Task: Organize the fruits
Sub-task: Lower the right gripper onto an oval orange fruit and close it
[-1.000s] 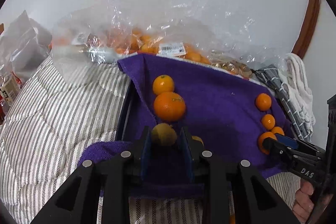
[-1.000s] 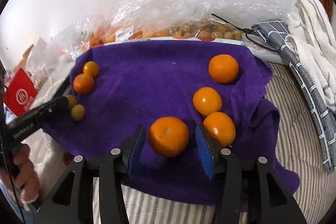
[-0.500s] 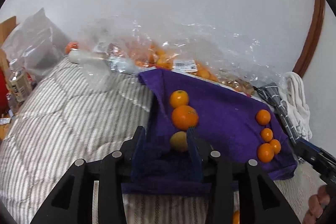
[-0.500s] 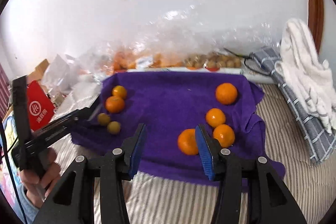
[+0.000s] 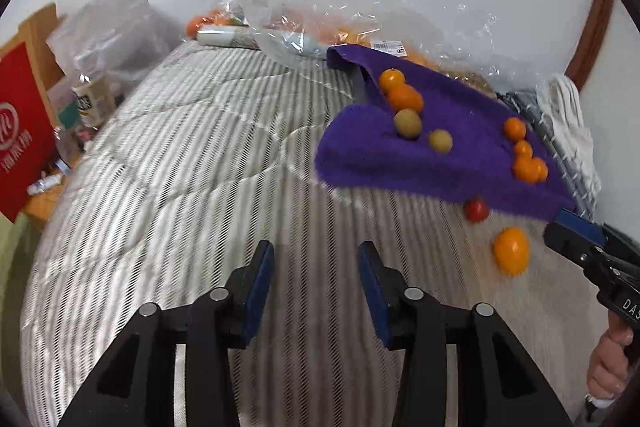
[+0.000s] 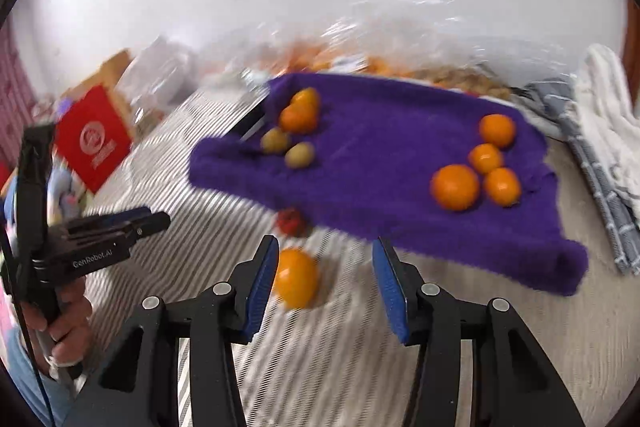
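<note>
Just ahead of the right gripper (image 6: 326,279), jaws apart and empty, lies the loose orange (image 6: 297,283), beside its left pad; the left gripper (image 5: 316,285), opening and empty, is farther off.

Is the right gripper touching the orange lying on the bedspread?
Cannot tell. In the right wrist view, the orange overlaps the left finger of the right gripper; blur hides any gap.

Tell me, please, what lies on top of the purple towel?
On the purple towel: two oranges and two yellow-green fruits at one side, four oranges at the other. What the towel covers underneath is hidden.
</note>
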Demonstrator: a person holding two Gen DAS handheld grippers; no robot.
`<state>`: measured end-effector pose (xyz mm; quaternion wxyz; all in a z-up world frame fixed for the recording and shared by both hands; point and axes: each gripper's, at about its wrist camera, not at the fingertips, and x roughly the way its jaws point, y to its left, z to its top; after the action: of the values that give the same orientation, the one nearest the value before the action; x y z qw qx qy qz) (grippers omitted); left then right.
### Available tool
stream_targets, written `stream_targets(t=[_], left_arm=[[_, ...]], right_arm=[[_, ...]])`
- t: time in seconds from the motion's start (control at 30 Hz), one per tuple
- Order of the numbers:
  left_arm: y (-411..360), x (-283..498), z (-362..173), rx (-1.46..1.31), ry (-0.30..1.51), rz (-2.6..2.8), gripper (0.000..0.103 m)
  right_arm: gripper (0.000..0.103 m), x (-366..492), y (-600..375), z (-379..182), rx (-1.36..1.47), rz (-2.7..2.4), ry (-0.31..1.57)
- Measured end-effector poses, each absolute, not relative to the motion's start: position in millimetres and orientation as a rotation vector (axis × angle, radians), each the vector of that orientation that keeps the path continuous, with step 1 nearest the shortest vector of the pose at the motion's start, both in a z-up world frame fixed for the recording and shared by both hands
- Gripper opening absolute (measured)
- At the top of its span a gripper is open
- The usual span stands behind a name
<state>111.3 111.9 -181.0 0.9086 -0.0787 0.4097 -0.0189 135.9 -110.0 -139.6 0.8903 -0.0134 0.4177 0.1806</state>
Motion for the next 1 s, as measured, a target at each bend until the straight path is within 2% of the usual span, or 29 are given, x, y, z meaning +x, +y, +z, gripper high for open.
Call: stream_targets(t=[0.23,0.3,0.4,0.57,1.0], left_arm=[[118.9,104.2,-184.4,-0.178,0.849,-0.036,0.049],[120.5,105.1,-184.4,-0.193,0.847,-0.048,0.05],[130.0,102.8,-185.3,-0.259,0.833,-0.077,0.051],[137.6,100.8,-187.2,-0.333,0.817,-0.099,0.05],[128.1,103.2,-185.7,-0.25,0.836,-0.063,0.05]], right_arm=[[0.047,135.1,-75.8,-166.4,-0.127,0.388,0.908],[0.039,138.1,-75.1,-172.1,-0.114,0.374,0.923],[0.034,141.4,-74.6,-178.7,-0.11,0.38,0.94],[0.033,138.7,-71.6,-182.3,-0.126,0.366,0.917],[0.032,130.3,-132.3,-170.1,-0.09,0.288,0.905]])
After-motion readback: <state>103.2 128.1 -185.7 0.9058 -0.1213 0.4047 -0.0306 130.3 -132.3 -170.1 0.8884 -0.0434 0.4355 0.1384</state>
